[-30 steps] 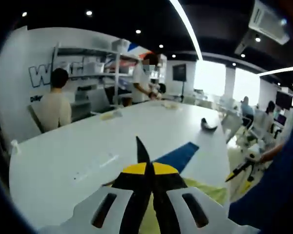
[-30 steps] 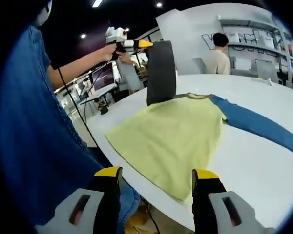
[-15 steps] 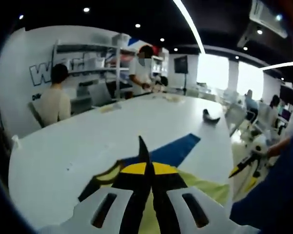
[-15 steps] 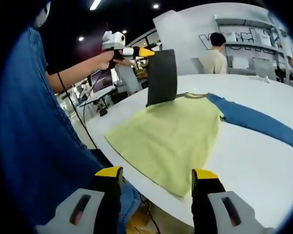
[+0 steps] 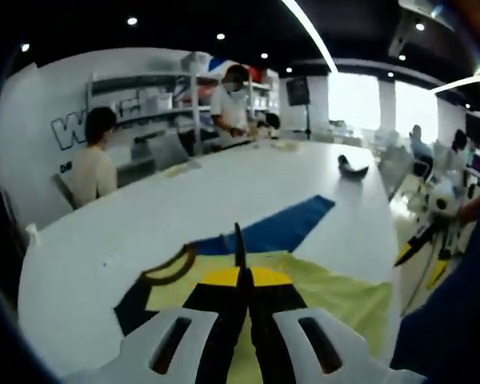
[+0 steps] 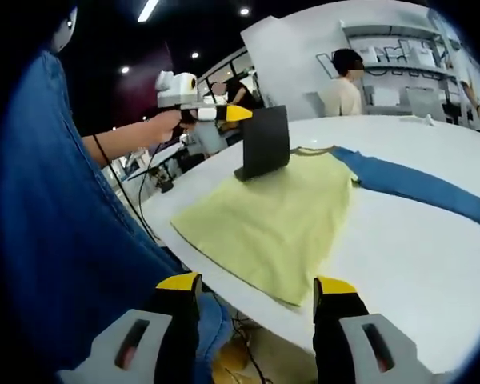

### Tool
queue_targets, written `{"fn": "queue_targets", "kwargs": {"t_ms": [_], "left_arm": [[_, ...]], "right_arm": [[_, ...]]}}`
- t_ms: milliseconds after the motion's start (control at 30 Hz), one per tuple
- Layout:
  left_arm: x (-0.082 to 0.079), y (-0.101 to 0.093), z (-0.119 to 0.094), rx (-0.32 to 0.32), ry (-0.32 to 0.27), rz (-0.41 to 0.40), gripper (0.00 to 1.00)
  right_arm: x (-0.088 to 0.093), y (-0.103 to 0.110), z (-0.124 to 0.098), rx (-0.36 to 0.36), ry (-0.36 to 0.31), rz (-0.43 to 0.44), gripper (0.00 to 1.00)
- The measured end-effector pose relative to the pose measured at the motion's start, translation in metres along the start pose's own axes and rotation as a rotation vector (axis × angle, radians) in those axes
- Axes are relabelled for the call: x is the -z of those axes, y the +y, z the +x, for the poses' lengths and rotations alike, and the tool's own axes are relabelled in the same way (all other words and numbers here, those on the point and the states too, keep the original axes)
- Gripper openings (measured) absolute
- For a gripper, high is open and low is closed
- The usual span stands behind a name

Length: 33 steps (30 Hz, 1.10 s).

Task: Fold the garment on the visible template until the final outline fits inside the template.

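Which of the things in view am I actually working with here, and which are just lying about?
Job:
- yellow shirt with blue sleeves, spread on the white table
- dark sheet, pinched by the left gripper and lifted above the shirt
- right gripper, open, off the shirt

Lying about:
- dark object far down the table
- shelving and people in the room

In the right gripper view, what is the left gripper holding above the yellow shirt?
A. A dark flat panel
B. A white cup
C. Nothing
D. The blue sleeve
A. The left gripper, held by the person's hand, is shut on a dark flat panel hanging over the collar end of the yellow shirt; the blue sleeve lies flat on the white table.
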<state>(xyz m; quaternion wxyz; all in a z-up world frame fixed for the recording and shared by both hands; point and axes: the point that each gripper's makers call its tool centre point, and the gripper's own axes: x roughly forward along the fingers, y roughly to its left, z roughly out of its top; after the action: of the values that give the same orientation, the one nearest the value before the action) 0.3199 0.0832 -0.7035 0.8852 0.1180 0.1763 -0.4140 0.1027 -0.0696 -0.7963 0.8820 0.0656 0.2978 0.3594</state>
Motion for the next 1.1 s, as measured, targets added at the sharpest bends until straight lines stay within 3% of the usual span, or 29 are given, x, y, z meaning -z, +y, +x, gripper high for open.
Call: {"fn": "queue_targets", "kwargs": {"t_ms": [233, 400, 533, 1100], "left_arm": [[0.011, -0.014, 0.007, 0.0, 0.005, 0.01, 0.0], [0.041, -0.037, 0.024, 0.056, 0.067, 0.034, 0.0], [0.052, -0.045, 0.033, 0.069, 0.091, 0.051, 0.0], [0.08, -0.071, 0.055, 0.118, 0.143, 0.068, 0.0]], "right_arm": [[0.003, -0.001, -0.003, 0.008, 0.0, 0.008, 0.56], [0.005, -0.003, -0.006, 0.018, -0.006, 0.015, 0.56], [0.006, -0.005, -0.007, 0.02, -0.012, 0.019, 0.55], [0.008, -0.005, -0.012, 0.027, -0.015, 0.028, 0.54]]}}
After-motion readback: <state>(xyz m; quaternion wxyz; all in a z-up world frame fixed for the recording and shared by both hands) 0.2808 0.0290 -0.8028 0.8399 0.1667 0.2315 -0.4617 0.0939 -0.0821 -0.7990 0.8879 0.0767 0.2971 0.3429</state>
